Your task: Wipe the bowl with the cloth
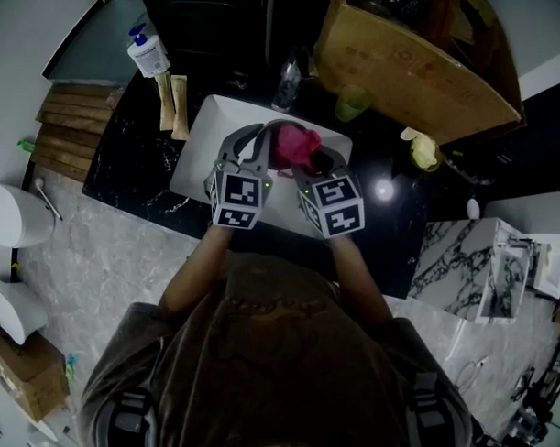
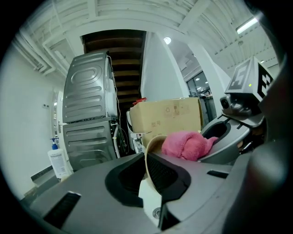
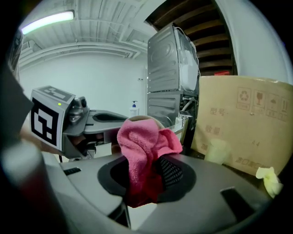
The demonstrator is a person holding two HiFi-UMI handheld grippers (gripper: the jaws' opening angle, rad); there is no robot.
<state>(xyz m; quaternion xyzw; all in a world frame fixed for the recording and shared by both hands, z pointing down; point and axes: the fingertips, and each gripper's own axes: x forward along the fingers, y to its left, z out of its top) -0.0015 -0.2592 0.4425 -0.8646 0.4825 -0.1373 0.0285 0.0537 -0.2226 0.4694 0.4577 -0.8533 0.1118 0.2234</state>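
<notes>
**Surface** (image 1: 122,168): dark and white-veined. You stand at its near edge with both arms reaching over it.

**Box** (image 1: 412,71): brown cardboard, at the far right of the surface. The right gripper view shows a recycling mark, a broken-glass mark and rows of characters on its side. The characters are too blurred to read.

**Tray** (image 1: 204,138): white and rectangular. It rests on the surface, and both tools hang over it.

**Left hand-held gripper** (image 2: 151,180): clenched on the bowl. The thin wall of the bowl runs down between the two jaws, and the ribbed pad of one jaw presses on its inner face. The cube behind the jaws bears black-and-white square markers.

**Right hand-held gripper** (image 3: 146,178): clenched on the cloth. The jaws stand only a fold's width apart, and a thick fold of the cloth fills the gap. It is just beside your left tool, with the marker cubes nearly side by side in the head view.

**Bowl** (image 2: 149,146): tan and thin-walled. It is held off the tray and tipped on edge, so its rim shows as a narrow arc.

**Cloth** (image 3: 142,141): pink terry, bunched into a soft lump. Its upper part lies against the bowl's rim and its lower part hangs darker between the jaws.

**Bottle** (image 1: 147,50): white with a blue pump, at the far left of the surface. Its label is not legible.
</notes>
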